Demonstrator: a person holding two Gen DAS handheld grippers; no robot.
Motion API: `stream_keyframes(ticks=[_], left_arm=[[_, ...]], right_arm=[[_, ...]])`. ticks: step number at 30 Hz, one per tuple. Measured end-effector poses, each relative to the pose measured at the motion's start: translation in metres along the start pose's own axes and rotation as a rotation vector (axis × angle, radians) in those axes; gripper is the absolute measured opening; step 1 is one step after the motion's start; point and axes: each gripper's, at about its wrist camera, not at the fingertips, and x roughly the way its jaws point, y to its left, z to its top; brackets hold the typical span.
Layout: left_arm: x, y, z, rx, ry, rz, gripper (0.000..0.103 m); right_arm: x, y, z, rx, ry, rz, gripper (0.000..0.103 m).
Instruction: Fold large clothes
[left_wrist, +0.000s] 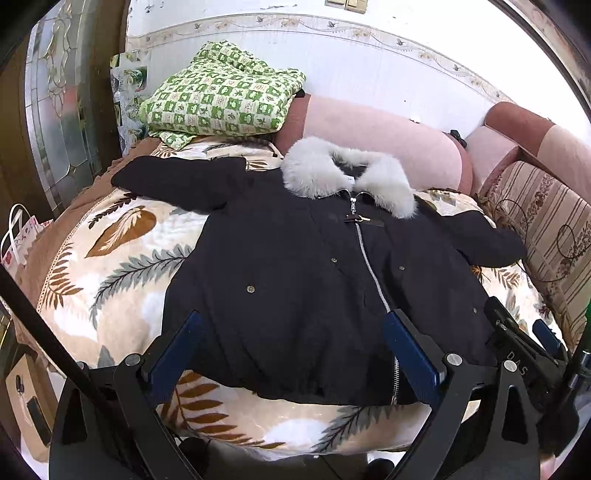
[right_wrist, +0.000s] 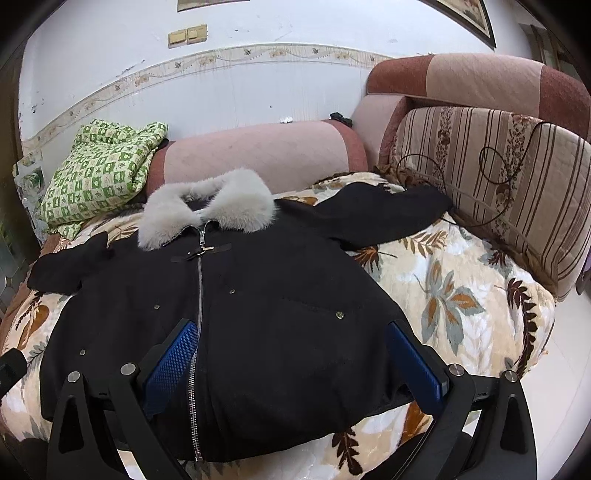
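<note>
A black zip-up jacket with a grey fur collar lies front up, sleeves spread, on a leaf-patterned blanket. My left gripper is open and empty, its blue fingers spread above the jacket's hem, left of the zip. My right gripper is open and empty over the hem to the right of the zip; the jacket and its collar fill that view. The right gripper also shows at the right edge of the left wrist view.
A folded green checked quilt sits at the back left. A pink bolster runs along the wall. A striped cushion with a dark cable stands at the right. A paper bag hangs at the far left.
</note>
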Motion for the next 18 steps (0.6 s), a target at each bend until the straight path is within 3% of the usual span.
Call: stream_keyframes(ticks=[11,18], left_arm=[[0.017,-0.008,-0.008,0.047,0.074,0.038,0.099],[0.019,-0.006,-0.008,0.048,0.073,0.058,0.099]], right_arm=[[-0.008,-0.002,-0.002,0.011,-0.074,0.013,0.103],[0.007,0.009,-0.008,-0.038,0.032,0.067,0.103]])
